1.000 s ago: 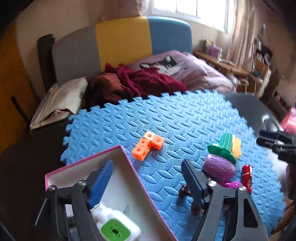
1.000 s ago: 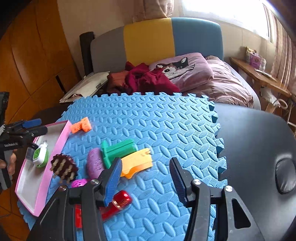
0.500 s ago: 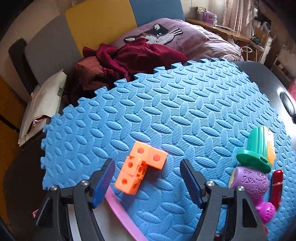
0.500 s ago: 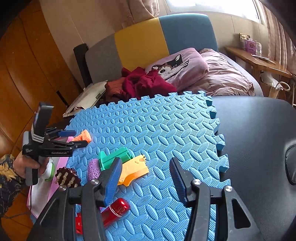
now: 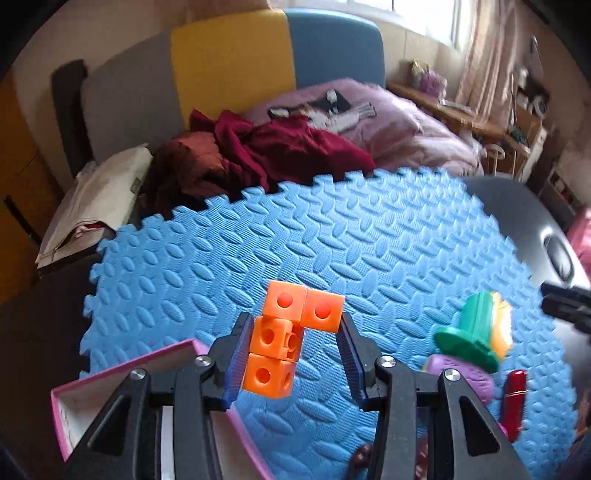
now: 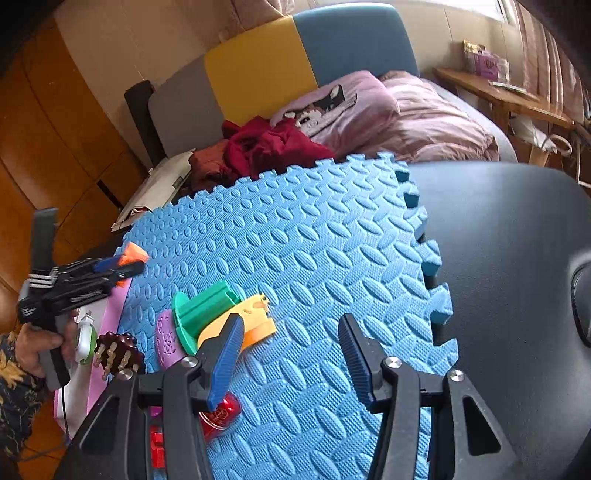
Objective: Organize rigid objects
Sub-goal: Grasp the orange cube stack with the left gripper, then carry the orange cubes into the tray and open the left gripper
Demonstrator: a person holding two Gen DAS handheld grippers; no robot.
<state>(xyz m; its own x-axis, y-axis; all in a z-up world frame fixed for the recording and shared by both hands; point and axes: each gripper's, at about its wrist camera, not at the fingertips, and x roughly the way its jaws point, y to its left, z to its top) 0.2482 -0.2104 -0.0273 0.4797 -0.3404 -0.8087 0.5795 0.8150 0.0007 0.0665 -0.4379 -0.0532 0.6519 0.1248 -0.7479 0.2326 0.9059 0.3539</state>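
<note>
Soft daylight comes from a window (image 5: pixel 417 14) at about one o'clock, blown out to white glare. The blue foam mat (image 5: pixel 332 240) is evenly lit with faint shadows. Fisheye bending curves both views, corners going black. In the left wrist view the green toy (image 5: pixel 472 332) at three o'clock is motion-blurred.
</note>
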